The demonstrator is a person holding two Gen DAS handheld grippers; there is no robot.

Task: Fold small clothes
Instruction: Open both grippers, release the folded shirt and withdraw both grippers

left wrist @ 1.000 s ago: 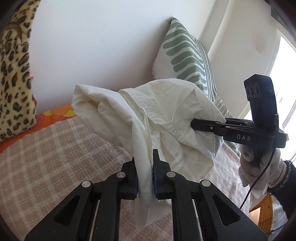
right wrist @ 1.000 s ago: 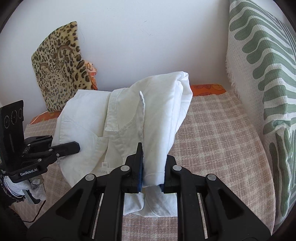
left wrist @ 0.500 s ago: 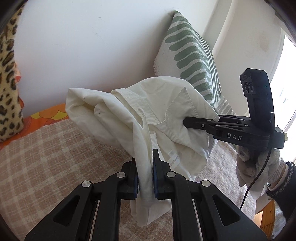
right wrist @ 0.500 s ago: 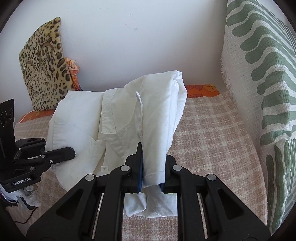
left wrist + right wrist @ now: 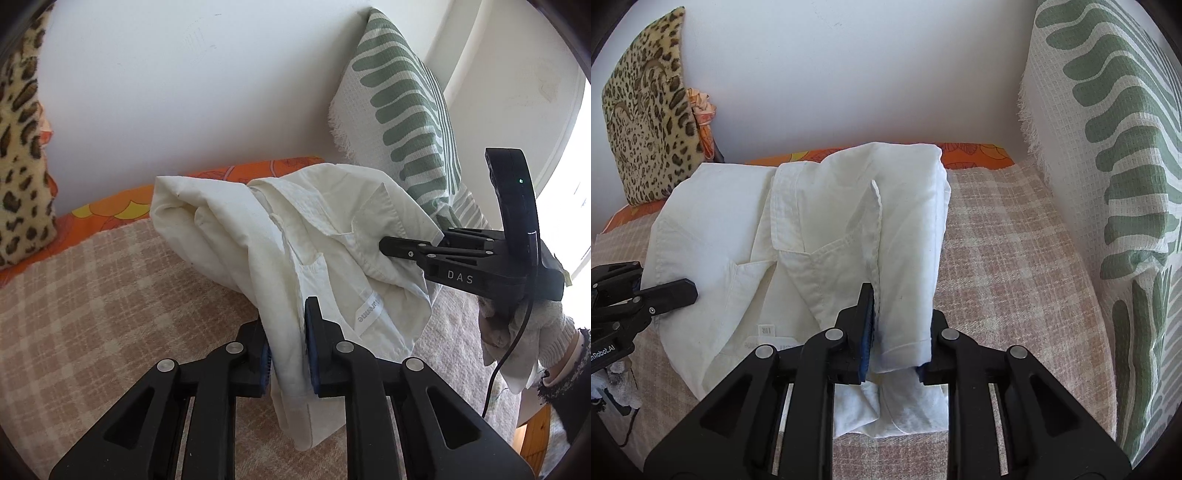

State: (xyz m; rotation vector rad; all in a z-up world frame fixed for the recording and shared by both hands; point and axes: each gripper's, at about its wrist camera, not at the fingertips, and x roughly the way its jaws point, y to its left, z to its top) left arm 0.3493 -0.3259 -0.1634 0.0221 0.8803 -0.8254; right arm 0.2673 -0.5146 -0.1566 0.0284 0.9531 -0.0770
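A white collared shirt (image 5: 229,236) hangs bunched between my two grippers, its far part resting on the checked bed cover (image 5: 92,295). My left gripper (image 5: 286,332) has a hanging fold between its blue pads; its jaws are opening, and the pads still touch the cloth. In the right wrist view, my right gripper (image 5: 901,317) has a folded edge of the shirt (image 5: 827,206) in its gap. Its jaws are opening and stand wider, with the cloth loose between them. The right gripper (image 5: 384,245) also shows at the shirt's right side, the left gripper (image 5: 690,291) at its left edge.
A green-leaf pillow (image 5: 1108,147) stands along the right side of the bed. A leopard-print cushion (image 5: 646,122) leans on the white wall at back left. An orange sheet (image 5: 122,206) shows at the bed's far edge. A gloved hand (image 5: 524,325) holds the right gripper.
Both grippers have sunk toward the bed with the shirt, which now hangs lower. Both pairs of jaws stand a little wider around the cloth, the right more so.
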